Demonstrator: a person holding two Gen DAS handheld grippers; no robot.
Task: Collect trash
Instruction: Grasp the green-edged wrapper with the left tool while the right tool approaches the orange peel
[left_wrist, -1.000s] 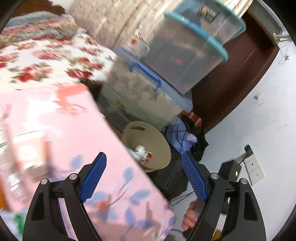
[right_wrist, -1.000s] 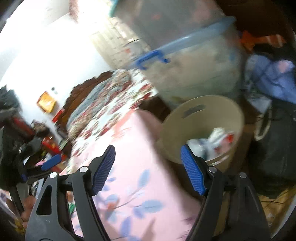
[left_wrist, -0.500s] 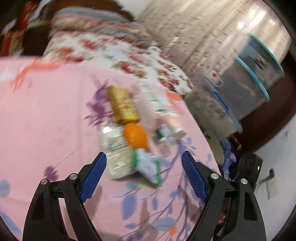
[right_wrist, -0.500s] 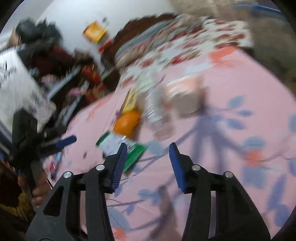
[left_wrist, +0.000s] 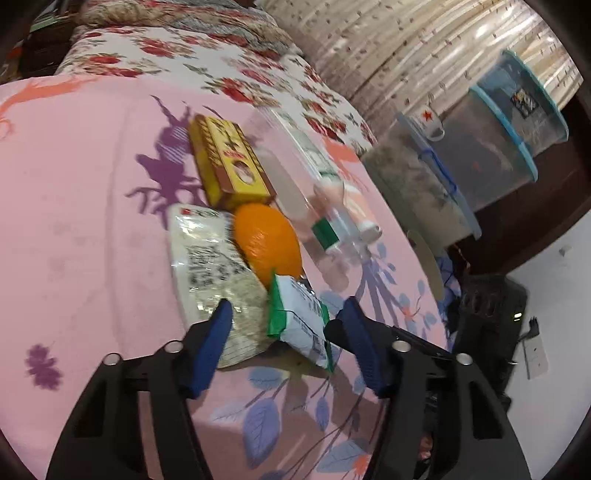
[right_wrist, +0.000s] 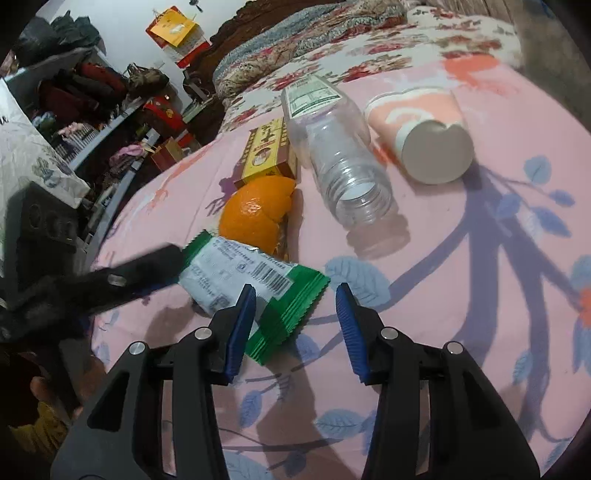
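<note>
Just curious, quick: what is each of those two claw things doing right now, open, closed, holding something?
Left gripper: open, holding nothing, fingers either side of the green-and-white wrapper.
Right gripper: open, holding nothing, just above the same wrapper.

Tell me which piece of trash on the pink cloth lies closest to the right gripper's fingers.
The green-and-white wrapper: its crimped green end lies right at the right gripper, while the orange peel, clear bottle, yellow box and paper cup lie farther off.
</note>
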